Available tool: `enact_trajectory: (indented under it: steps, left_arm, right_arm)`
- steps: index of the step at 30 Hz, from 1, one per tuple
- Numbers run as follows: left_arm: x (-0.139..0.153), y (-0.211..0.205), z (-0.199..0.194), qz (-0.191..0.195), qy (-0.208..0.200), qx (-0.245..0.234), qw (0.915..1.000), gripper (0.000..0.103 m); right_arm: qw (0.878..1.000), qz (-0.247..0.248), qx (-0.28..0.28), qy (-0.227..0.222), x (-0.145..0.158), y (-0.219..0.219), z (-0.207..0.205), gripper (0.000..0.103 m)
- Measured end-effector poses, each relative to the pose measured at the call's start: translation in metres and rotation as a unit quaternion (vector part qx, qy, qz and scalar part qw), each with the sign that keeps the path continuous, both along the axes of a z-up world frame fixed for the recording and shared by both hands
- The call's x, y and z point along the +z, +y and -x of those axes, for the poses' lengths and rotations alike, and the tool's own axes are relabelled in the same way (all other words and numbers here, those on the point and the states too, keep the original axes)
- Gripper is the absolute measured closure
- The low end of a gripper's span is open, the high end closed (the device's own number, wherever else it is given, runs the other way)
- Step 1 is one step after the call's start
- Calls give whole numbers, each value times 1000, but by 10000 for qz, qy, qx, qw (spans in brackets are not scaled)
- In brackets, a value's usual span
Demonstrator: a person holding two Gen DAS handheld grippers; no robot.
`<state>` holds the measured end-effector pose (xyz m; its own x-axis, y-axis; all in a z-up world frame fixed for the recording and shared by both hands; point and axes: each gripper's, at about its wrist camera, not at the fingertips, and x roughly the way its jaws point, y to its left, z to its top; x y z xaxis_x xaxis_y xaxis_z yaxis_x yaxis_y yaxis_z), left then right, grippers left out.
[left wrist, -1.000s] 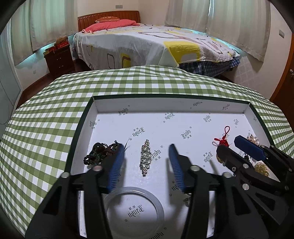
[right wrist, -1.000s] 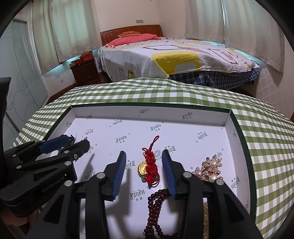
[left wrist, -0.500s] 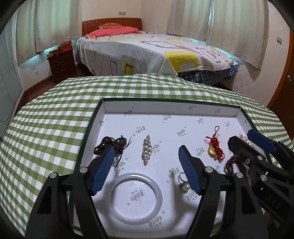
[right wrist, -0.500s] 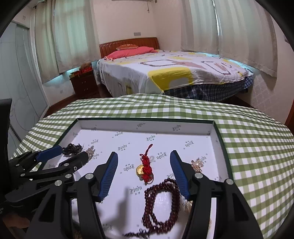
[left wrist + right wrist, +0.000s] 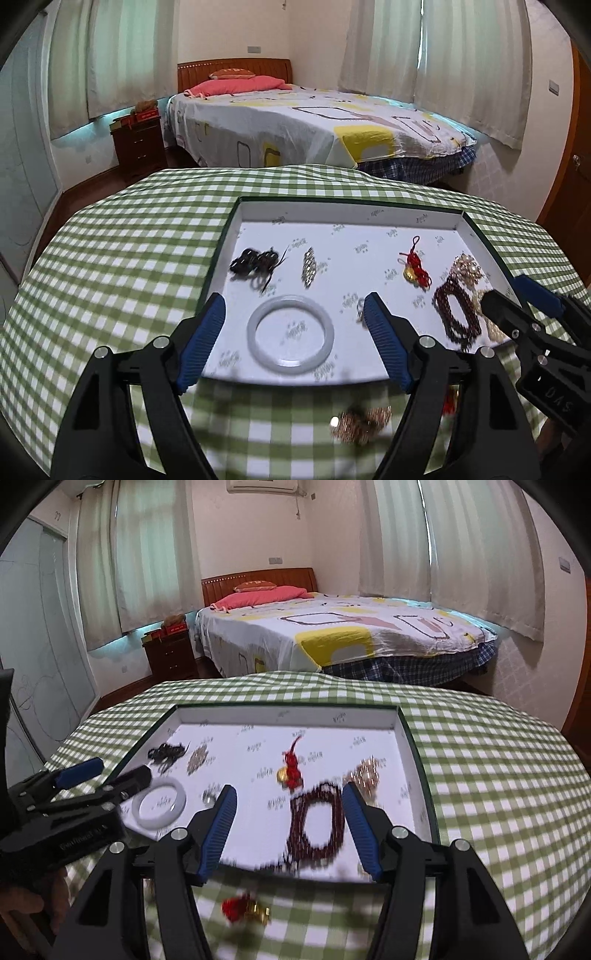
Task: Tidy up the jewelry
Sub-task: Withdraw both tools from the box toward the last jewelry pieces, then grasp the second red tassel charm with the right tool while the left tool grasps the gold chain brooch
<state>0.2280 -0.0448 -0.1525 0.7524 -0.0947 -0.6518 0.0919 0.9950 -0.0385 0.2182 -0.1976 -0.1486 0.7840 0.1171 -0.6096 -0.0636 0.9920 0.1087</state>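
Observation:
A white tray (image 5: 351,216) with a green rim lies on the checked cloth. In it are a black cord bracelet (image 5: 255,264), a crystal brooch (image 5: 308,266), a white bangle (image 5: 290,339), a small ring (image 5: 360,308), a red knot charm (image 5: 415,266), a dark red bead bracelet (image 5: 458,314) and a pearl cluster (image 5: 467,267). My left gripper (image 5: 294,314) hovers over the tray's front edge above the bangle, its jaws opening and nothing between them. My right gripper (image 5: 290,794) stands open above the bead bracelet (image 5: 317,827), gripping nothing.
On the cloth in front of the tray lie a gold chain heap (image 5: 362,421) and a red-and-gold charm (image 5: 245,912). The round table's green checked cloth (image 5: 129,258) spreads left and right of the tray. A bed (image 5: 314,122) and a nightstand (image 5: 138,146) stand beyond.
Both grippers have drawn back and upward from the tray floor and their jaws have widened. The tray's front edge and the pieces on the cloth have come into view.

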Motion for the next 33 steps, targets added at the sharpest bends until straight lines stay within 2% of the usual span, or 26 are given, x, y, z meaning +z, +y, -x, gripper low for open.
enact_trajectory:
  steps: [6, 11, 16, 25, 28, 33]
  left_arm:
    - [0, 19, 33, 142, -69, 193, 9997, 26]
    - [-6, 29, 48, 77, -21, 295, 9995, 26]
    - [-13, 41, 55, 50, 67, 417, 9991, 26]
    - [-25, 60, 59, 82, 236, 633, 9977, 26]
    - [-28, 61, 58, 121, 303, 636, 9974, 26]
    - [-31, 54, 59, 78, 348, 541, 9979, 26]
  right_arm:
    - [10000, 34, -2, 86, -9, 1, 25, 45]
    - [9997, 49, 35, 237, -22, 5, 37, 45]
    - [9991, 62, 133, 395, -32, 12, 34, 45]
    - [9950, 178, 292, 935, -47, 26, 20, 45]
    - [9930, 152, 301, 1135, -53, 27, 15, 45]
    - [9918, 163, 351, 1216, -53, 28, 13, 46]
